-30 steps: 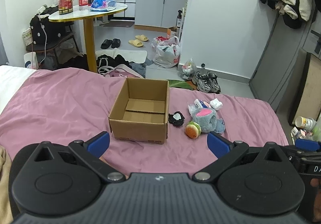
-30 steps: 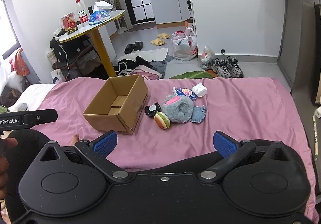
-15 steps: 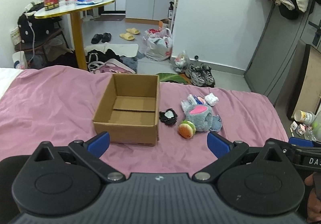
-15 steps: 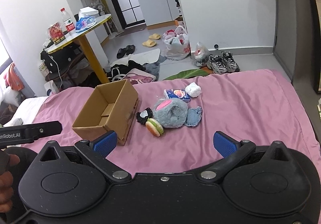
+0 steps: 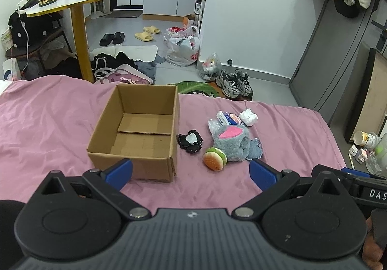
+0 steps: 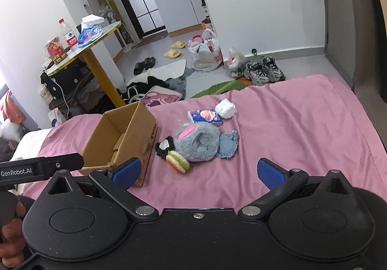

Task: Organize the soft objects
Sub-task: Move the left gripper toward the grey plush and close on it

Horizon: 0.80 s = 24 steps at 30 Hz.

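An empty open cardboard box (image 5: 135, 146) (image 6: 116, 144) sits on the pink bedspread (image 5: 48, 124). Right of it lie a black-and-white soft piece (image 5: 189, 140), a plush burger (image 5: 214, 158) (image 6: 177, 161), a grey-blue plush with a pink ear (image 5: 233, 141) (image 6: 198, 141), a small printed packet (image 5: 228, 118) (image 6: 205, 116) and a white crumpled ball (image 5: 248, 117) (image 6: 225, 108). My left gripper (image 5: 191, 172) is open and empty, close in front of the box. My right gripper (image 6: 197, 172) is open and empty, just short of the burger.
Beyond the bed's far edge are a yellow-legged round table (image 5: 79, 28), clothes and bags on the floor (image 5: 121, 66), slippers (image 5: 147, 33), sneakers (image 5: 233, 82) and a white wall (image 5: 254, 16). A dark cabinet (image 5: 338, 52) stands at the right.
Both grippers have moved forward over the bed toward the box and toys, which look larger and nearer. Both stay open and empty. The objects have not moved.
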### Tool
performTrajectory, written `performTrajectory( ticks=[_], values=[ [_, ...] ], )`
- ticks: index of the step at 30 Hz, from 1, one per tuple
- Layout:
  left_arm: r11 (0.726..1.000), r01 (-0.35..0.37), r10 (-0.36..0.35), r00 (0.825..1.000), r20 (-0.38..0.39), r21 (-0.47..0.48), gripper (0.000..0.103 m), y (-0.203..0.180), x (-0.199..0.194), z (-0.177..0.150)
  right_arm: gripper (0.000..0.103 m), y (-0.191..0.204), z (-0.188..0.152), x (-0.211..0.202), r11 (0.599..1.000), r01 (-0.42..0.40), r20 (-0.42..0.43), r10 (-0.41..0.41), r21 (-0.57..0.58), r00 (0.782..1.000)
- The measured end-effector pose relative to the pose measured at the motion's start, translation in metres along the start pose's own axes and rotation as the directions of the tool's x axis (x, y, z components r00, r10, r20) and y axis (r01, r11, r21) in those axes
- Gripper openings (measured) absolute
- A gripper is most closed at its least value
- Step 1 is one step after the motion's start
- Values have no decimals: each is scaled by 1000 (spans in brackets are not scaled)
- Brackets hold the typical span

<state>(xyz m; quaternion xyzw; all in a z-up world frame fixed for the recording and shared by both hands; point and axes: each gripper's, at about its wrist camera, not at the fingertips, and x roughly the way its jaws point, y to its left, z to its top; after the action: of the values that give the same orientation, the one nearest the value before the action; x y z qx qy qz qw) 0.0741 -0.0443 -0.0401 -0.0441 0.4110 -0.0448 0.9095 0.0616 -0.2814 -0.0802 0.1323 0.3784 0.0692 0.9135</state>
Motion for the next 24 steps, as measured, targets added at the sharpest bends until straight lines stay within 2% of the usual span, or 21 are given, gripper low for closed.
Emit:
performTrajectory(
  ticks=[10,14,17,19,21,24],
  values=[
    [1000,-4,4,1000,-16,0,102,-10,27,10,103,-10,4,23,999,2,-7,-2,36,1000],
    [1000,-25,25,999,-34,1,102,-13,40,16,103,-19,5,37,996,-10,-44,14,88,999],
    [1000,6,-6,999,-49,-6,102,-15,48,19,103,-23,5,45,992,-42,-55,49,119,997],
    [1000,-4,5,998,-58,14,102,-20,55,21,103,-28,6,52,989,-35,-67,45,143,997],
    [999,-18,21,998,-61,36,102,-25,61,22,103,-36,7,60,981,-26,-83,42,191,996],
    [999,-4,6,999,-54,40,102,-28,70,24,103,-46,9,71,965,-36,-95,63,261,994]
  ],
)
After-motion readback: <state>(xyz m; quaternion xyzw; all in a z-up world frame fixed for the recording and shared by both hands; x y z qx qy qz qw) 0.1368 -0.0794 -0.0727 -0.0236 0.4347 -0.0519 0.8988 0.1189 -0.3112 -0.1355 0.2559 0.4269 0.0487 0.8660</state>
